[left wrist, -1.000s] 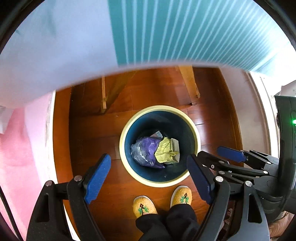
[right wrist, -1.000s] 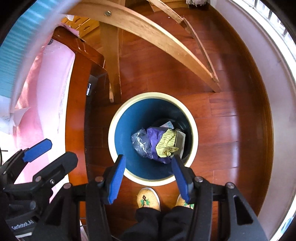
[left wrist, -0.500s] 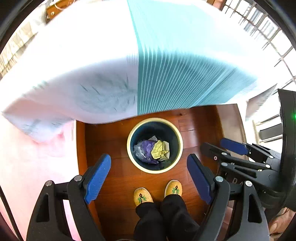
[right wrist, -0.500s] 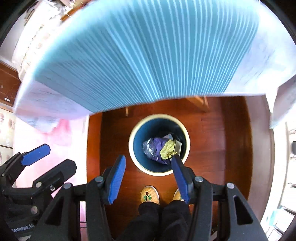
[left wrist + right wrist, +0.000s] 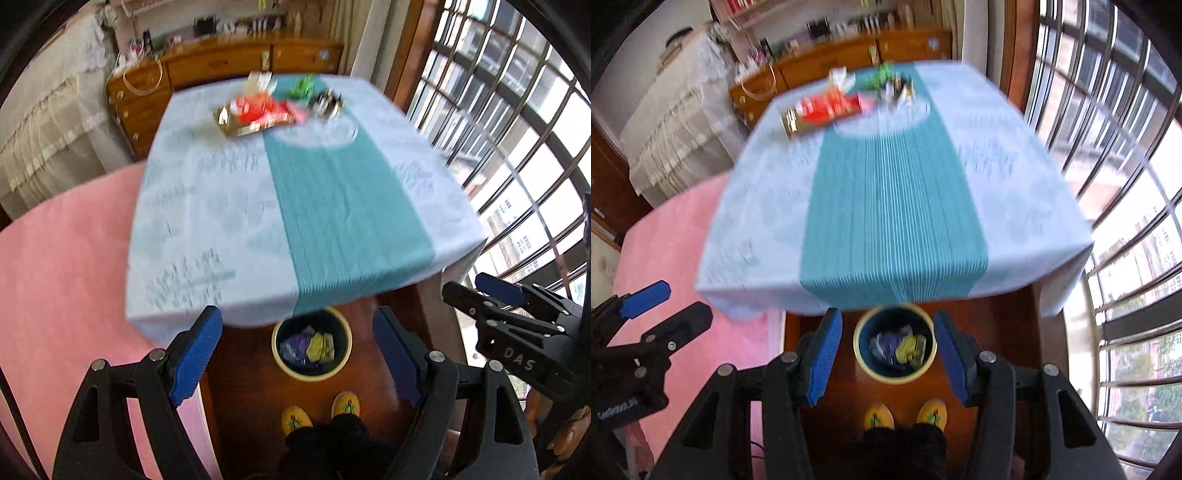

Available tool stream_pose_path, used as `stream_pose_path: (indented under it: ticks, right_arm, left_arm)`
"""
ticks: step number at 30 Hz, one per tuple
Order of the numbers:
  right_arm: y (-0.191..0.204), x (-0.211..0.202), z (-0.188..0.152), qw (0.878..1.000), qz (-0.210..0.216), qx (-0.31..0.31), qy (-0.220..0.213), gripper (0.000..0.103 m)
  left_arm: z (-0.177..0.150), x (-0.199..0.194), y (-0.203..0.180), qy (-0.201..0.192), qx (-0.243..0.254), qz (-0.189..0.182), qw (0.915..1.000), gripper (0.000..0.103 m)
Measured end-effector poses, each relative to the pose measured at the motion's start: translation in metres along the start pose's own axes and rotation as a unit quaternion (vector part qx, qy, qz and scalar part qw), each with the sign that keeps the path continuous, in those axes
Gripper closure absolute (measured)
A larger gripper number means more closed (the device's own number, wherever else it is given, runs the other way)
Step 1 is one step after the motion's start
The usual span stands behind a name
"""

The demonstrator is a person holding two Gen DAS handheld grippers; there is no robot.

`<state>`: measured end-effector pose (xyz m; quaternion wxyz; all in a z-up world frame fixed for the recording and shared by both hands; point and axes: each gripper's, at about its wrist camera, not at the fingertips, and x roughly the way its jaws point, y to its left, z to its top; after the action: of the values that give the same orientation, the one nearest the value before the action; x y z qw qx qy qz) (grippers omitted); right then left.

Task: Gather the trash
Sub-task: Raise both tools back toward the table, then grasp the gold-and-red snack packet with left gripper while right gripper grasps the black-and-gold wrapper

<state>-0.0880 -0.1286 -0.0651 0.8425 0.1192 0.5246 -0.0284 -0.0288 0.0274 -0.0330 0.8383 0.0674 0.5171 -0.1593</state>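
Note:
A round bin [image 5: 286,363] [image 5: 862,363] with a cream rim stands on the wooden floor by the table's near edge. Purple and yellow crumpled trash [image 5: 308,346] [image 5: 897,345] lies inside it. Far above the bin, my left gripper [image 5: 297,354] is open with nothing between its blue pads. Beside it, my right gripper [image 5: 888,354] [image 5: 480,291] is open and empty too. At the table's far end lie a red wrapper [image 5: 258,109] [image 5: 823,107], a green scrap [image 5: 303,86] and a dark shiny wrapper [image 5: 325,101] [image 5: 897,90].
The table [image 5: 229,206] [image 5: 764,206] wears a pale cloth with a teal striped runner. A pink mat [image 5: 55,251] lies at the left. A wooden dresser [image 5: 221,68] stands behind, barred windows [image 5: 517,129] at the right. A person's yellow slippers [image 5: 319,411] rest below the bin.
Both grippers rose well above the bin and tilted up. The tabletop and its far-end trash came into view; the bin shrank in both views.

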Motion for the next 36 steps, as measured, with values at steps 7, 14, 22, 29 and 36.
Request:
stream_pose_path:
  ticks: [7, 14, 22, 29, 36]
  right_arm:
    - [0.014, -0.048, 0.035, 0.999, 0.0, -0.001, -0.055, 0.051]
    - [0.03, -0.056, 0.065, 0.996, -0.009, -0.017, -0.082, 0.051]
    - [0.031, -0.031, 0.1, 0.997, 0.001, -0.037, -0.073, 0.052]
    - [0.01, 0.025, 0.153, 0.998, 0.01, -0.046, -0.03, 0.053]
    - [-0.021, 0.089, 0.234, 0.994, 0.048, -0.099, -0.005, 0.054]
  left_arm:
    - [0.034, -0.031, 0.008, -0.041, 0.006, -0.019, 0.999, 0.022]
    - [0.064, -0.041, 0.016, -0.058, 0.005, -0.024, 0.998, 0.022]
    - [0.095, -0.016, 0.038, -0.05, -0.029, -0.005, 0.9983, 0.022]
    - [0.143, 0.032, 0.06, -0.039, -0.076, 0.025, 0.996, 0.022]
    - [0.211, 0.099, 0.072, -0.003, -0.13, 0.049, 0.9903, 0.022]
